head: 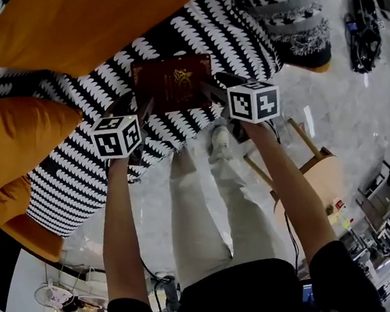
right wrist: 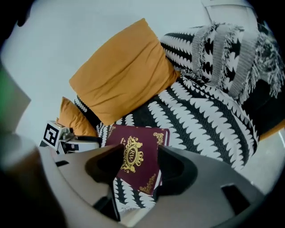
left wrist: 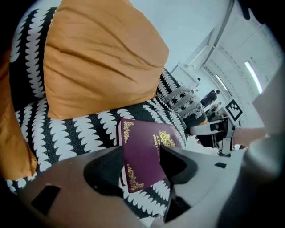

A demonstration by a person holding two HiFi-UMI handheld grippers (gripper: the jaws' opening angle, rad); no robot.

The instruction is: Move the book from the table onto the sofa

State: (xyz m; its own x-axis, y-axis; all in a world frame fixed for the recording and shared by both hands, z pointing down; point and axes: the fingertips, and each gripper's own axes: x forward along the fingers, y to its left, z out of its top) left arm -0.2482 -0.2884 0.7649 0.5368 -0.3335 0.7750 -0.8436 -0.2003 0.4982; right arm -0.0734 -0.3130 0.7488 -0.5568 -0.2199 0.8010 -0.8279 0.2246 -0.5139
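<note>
Head view: book (head: pixel 173 83) flat near sofa (head: pixel 229 29) front edge.

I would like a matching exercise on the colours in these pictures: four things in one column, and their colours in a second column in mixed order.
Things:
1. book
2. large cushion
3. sofa cover
4. floor

Colours:
A. black and white pattern
B. pale grey
C. dark red with gold ornament
D. orange

Pairs: 1-C, 2-D, 3-A, 4-B.
</note>
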